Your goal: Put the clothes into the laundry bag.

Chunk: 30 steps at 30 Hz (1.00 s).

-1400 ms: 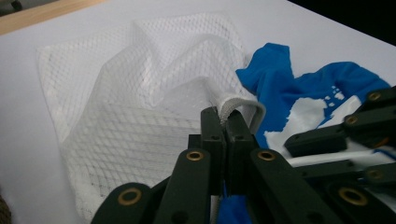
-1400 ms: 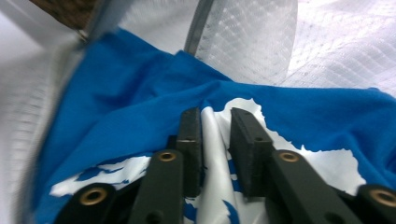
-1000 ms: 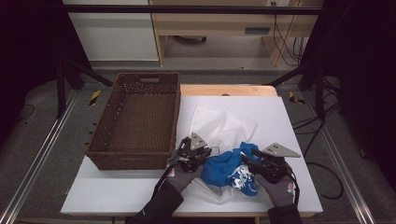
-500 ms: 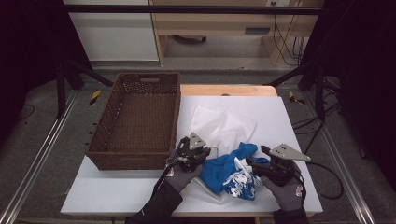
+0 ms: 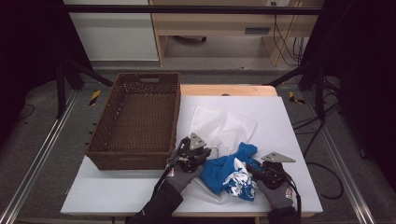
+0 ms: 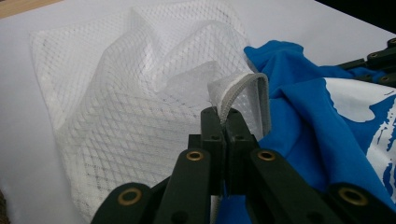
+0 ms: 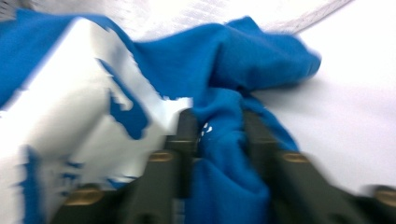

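A blue shirt with a white print (image 5: 229,172) lies bunched at the table's near edge, partly over a white mesh bag (image 5: 222,123). My left gripper (image 5: 208,151) is shut on the bag's hemmed edge (image 6: 243,91), which loops up beside the shirt (image 6: 303,102). The mesh (image 6: 126,93) spreads out beyond the left gripper (image 6: 225,116). My right gripper (image 5: 254,169) sits at the shirt's right side. Its jaws have just been closing and now pinch a fold of the blue cloth (image 7: 219,140) between them. That view is blurred.
A brown wicker basket (image 5: 133,158) stands empty on the left of the white table (image 5: 289,121). A wooden board edge shows behind the table. Cables and dark frame legs lie on the floor at the right.
My right hand has sunk toward the table at the shirt's right edge, and the shirt has shifted and bunched nearer the front. The left hand has stayed still.
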### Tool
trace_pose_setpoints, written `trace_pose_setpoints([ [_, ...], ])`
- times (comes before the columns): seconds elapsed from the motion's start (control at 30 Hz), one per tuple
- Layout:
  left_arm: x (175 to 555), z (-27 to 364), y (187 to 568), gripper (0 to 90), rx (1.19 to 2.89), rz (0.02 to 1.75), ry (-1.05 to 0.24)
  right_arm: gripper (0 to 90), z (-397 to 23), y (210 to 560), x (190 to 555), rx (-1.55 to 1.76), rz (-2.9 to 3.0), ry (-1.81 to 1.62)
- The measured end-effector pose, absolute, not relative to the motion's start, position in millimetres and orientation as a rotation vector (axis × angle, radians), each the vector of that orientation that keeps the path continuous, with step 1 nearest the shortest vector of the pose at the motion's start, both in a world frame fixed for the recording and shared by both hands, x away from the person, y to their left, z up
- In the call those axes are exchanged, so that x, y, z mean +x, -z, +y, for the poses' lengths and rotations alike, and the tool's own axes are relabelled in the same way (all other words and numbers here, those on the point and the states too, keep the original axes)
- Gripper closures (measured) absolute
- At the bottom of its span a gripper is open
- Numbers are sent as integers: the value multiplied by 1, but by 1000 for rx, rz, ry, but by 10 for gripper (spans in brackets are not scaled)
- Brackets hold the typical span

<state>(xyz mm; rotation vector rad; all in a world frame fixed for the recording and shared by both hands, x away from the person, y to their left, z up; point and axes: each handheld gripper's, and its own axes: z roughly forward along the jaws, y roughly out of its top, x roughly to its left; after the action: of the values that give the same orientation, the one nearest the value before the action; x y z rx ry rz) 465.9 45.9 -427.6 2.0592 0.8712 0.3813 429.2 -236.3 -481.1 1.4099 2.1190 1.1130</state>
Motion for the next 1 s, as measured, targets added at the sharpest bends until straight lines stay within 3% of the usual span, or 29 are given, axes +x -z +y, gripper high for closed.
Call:
trace_pose_setpoints([
  [0.13,465,47,427,885,2053,870,-377,778,-239,467,424,1373,2084,-1125],
  [0.27,466,47,423,885,2047,877,-382,774,-239,430,406,1227,2002,-1314],
  [0.43,466,45,417,885,2041,880,-385,759,-211,402,389,982,2044,-1459],
  [0.67,467,48,406,885,2016,878,-396,756,-158,426,392,852,2279,-1379],
  [1.0,463,47,398,886,1991,851,-400,727,-132,463,427,992,2304,-1047],
])
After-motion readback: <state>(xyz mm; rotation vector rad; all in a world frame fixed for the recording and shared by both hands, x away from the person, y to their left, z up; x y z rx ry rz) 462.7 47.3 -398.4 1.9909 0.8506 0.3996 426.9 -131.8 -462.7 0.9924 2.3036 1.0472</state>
